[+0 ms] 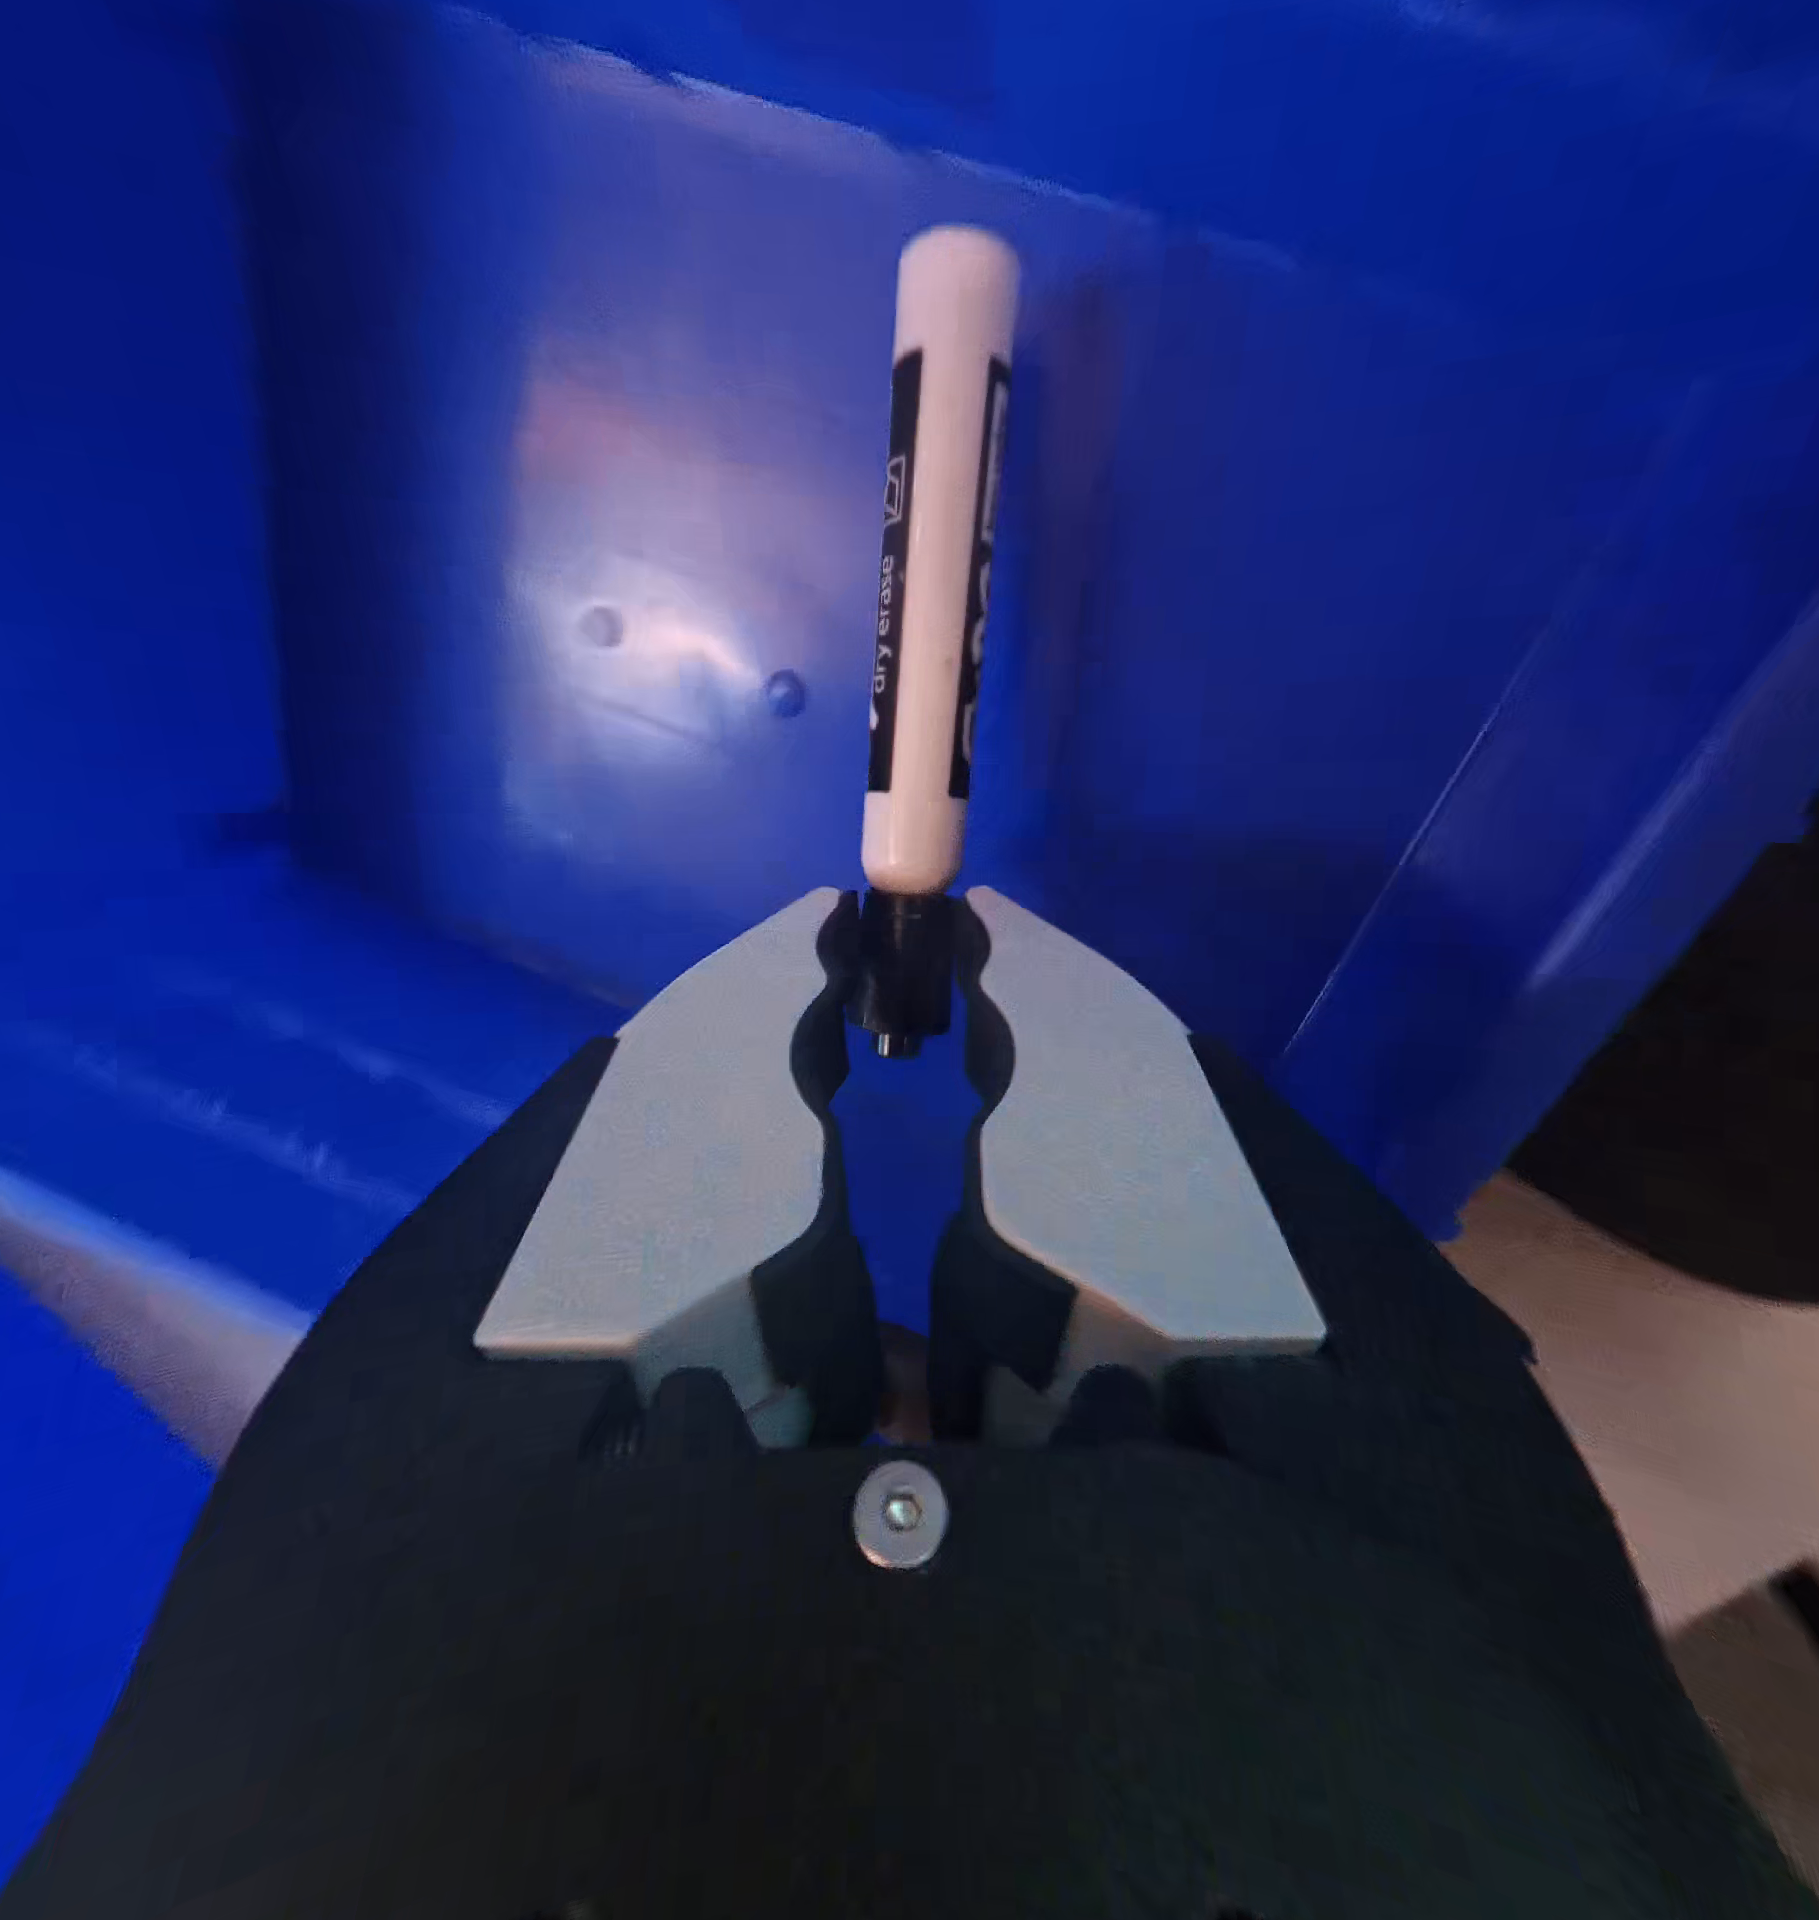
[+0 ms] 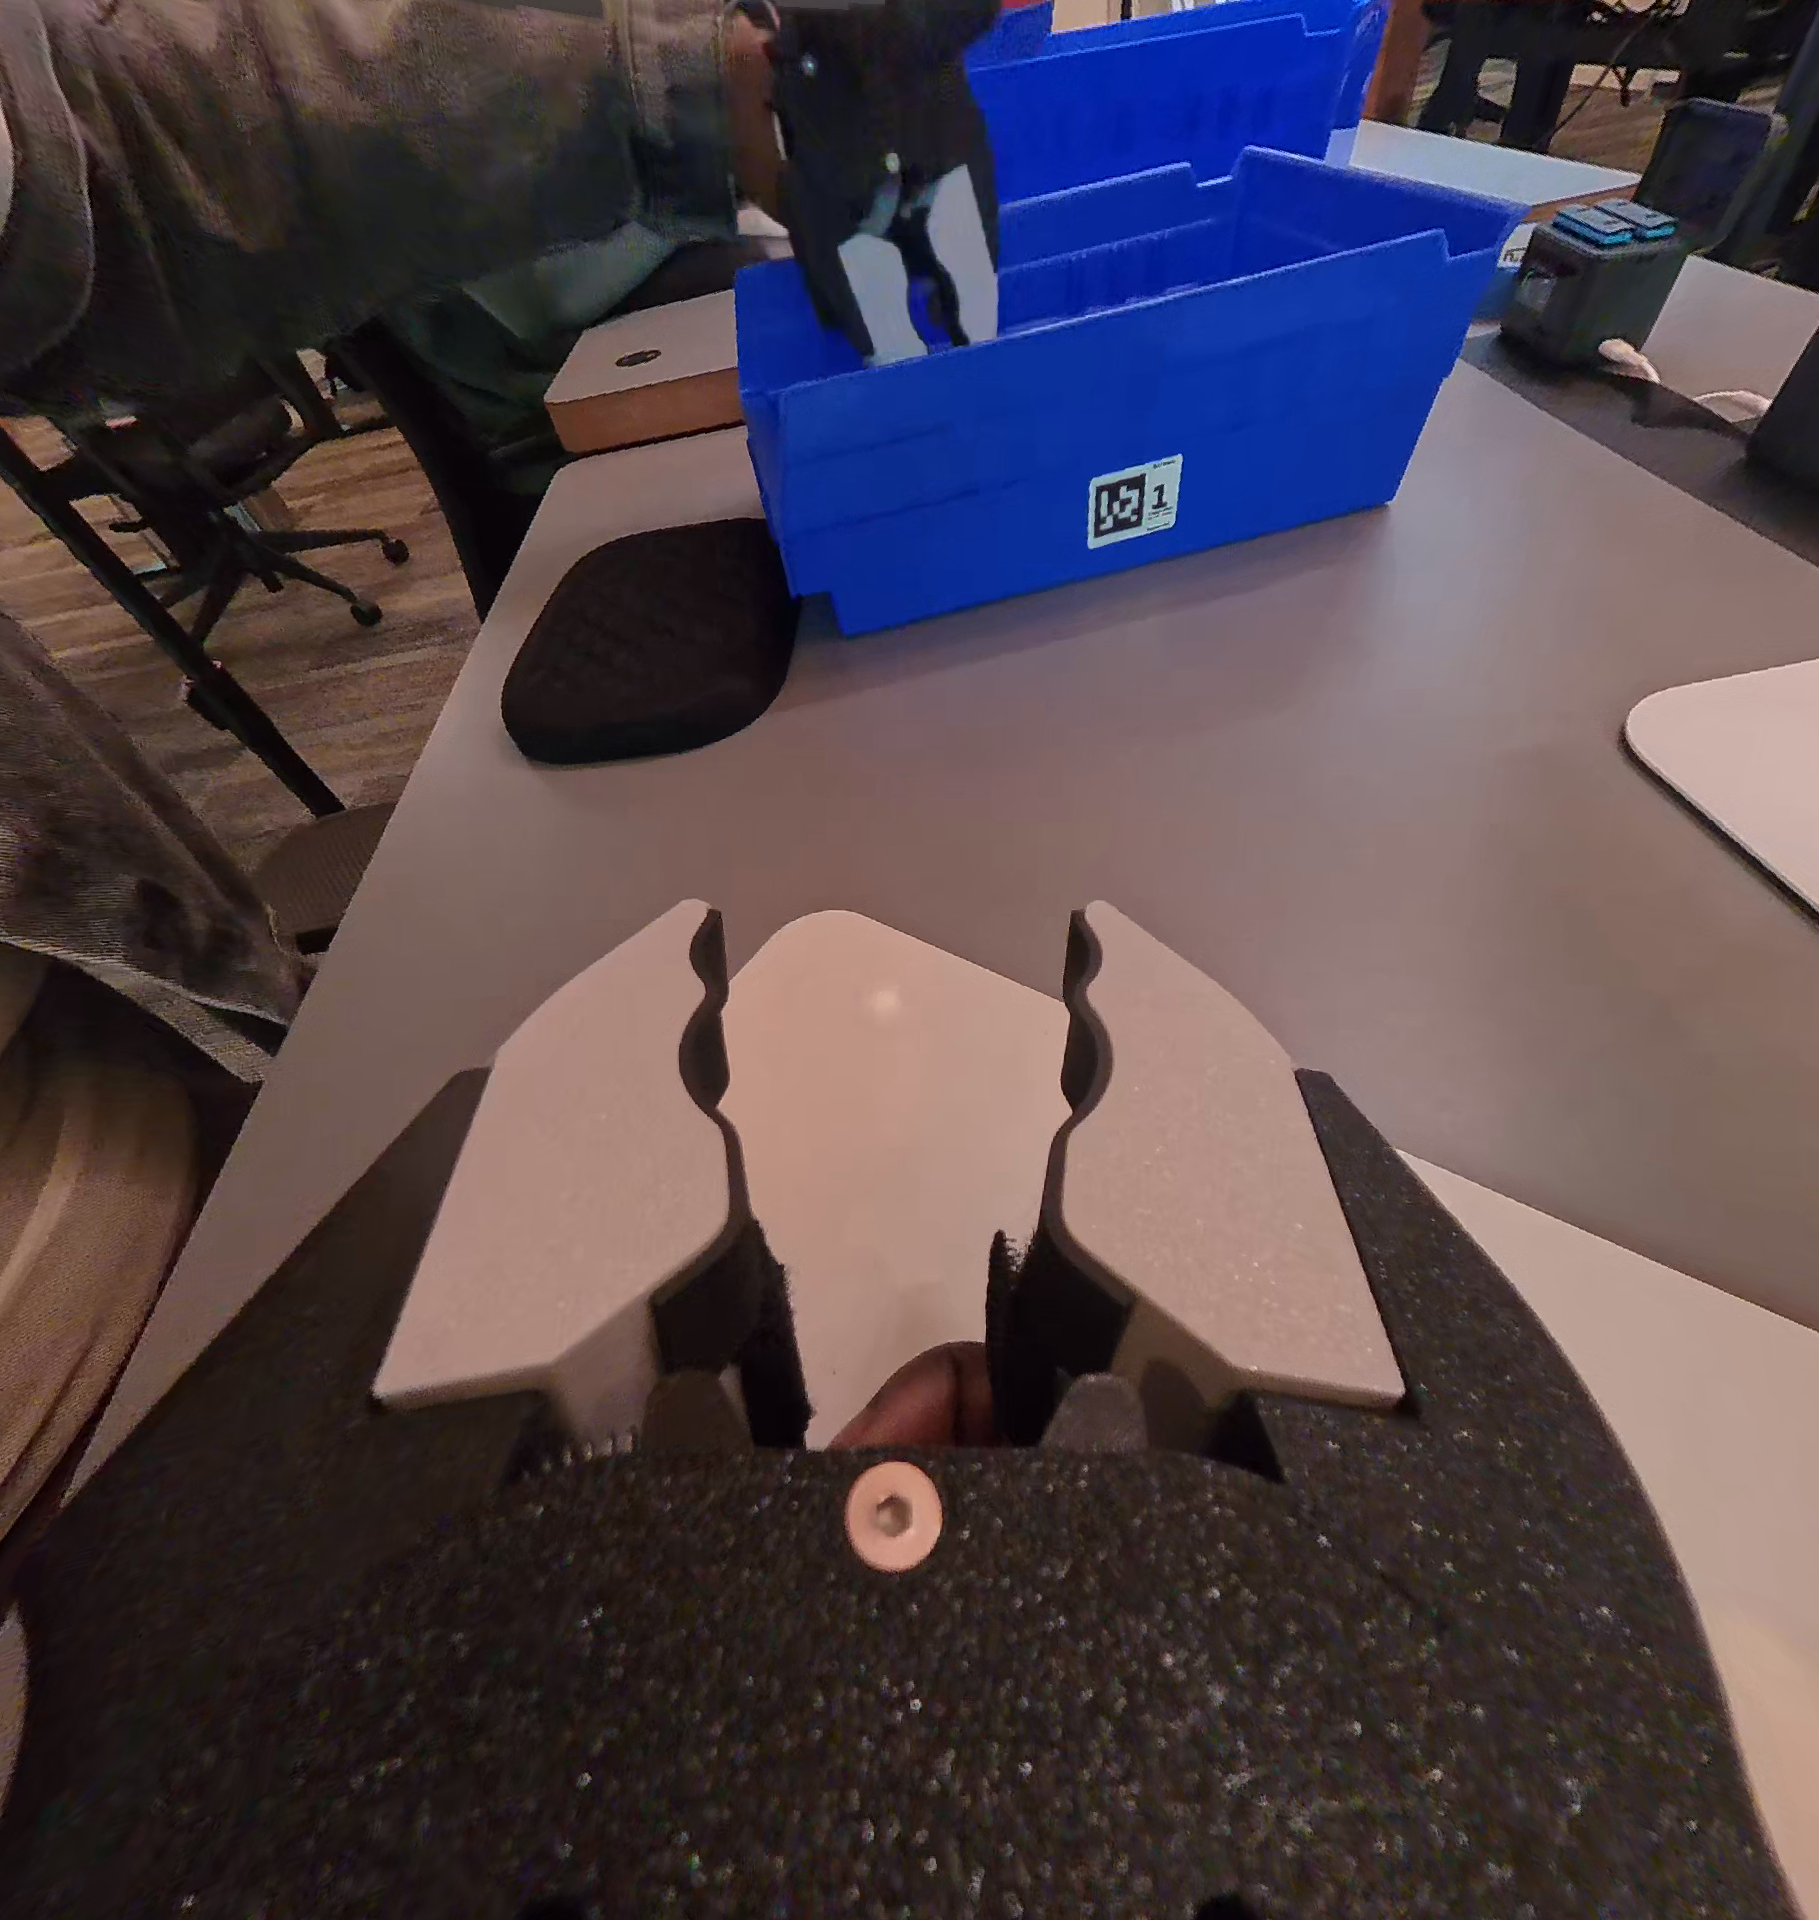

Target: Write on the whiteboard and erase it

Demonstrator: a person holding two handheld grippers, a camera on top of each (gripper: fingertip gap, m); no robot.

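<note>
Marker (image 1: 936, 561) clamped at its black end by left gripper (image 1: 903, 935) inside blue bin (image 1: 1404, 520), right gripper (image 2: 894, 935) held wide open, whiteboard (image 2: 884, 1091) seen between its fingers.

Bin (image 2: 1092, 457) on table (image 2: 1092, 748); pad (image 2: 656, 644) left of bin; marker (image 1: 936, 561) inside bin.

Grey table (image 2: 1196, 779), wood-look floor (image 2: 292, 665), black office chair (image 2: 230, 488) behind.

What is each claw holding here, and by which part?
Left claw: the dry-erase marker, gripped by its black tip end inside the blue bin. Right claw: nothing.
</note>
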